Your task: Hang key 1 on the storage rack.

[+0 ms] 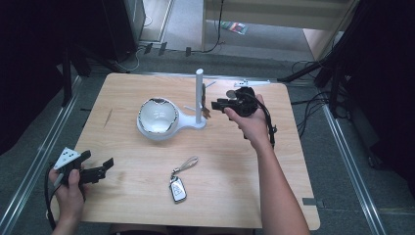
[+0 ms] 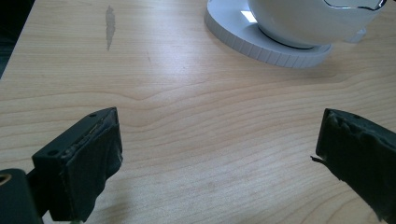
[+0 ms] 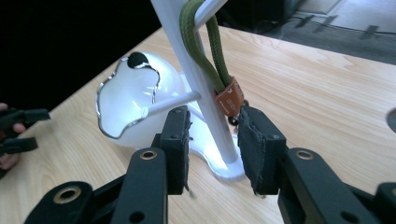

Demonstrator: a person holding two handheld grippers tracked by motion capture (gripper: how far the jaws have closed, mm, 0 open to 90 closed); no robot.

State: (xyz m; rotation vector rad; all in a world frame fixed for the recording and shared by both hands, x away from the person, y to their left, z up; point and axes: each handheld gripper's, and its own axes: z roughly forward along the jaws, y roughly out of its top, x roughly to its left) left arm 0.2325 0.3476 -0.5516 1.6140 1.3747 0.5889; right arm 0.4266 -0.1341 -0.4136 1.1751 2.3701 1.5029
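**A:** Item one?

**B:** White stand (image 1: 199,98), upright post with thin pegs, joined at its foot to a white bowl (image 1: 156,117) with a wavy silver rim. It stood near the middle of the bench (image 1: 122,196), toward the far side.

**A:** Item two?

**B:** Green cord loop (image 3: 198,46) with a brown leather tag (image 3: 229,98). It hung over an upper peg of the stand, draped down the post, the tag touching the post low down.

**A:** And the right tongs (image 3: 212,140)?

**B:** Held level at the post. The jaws stood apart on either side of the post, just under the tag, pressing on nothing. I judged the cord to be hung and let go.

**A:** Item three?

**B:** Car key fob (image 1: 177,189) with a grey strap loop, flat on the bench near the front edge, well apart from the stand. Nothing touched it.

**A:** Left tongs (image 1: 95,171)?

**B:** At the bench's front left corner, in the person's hand, jaws wide apart and empty. The left gripper view looked across bare wood toward the bowl's base.

**A:** Progress?

**B:** By my reckoning one key item was on the stand. The fob remained to be fetched, whether for a peg or the bowl I could not tell. The right tongs had yet to draw clear of the post; the hanging cord might catch on them.
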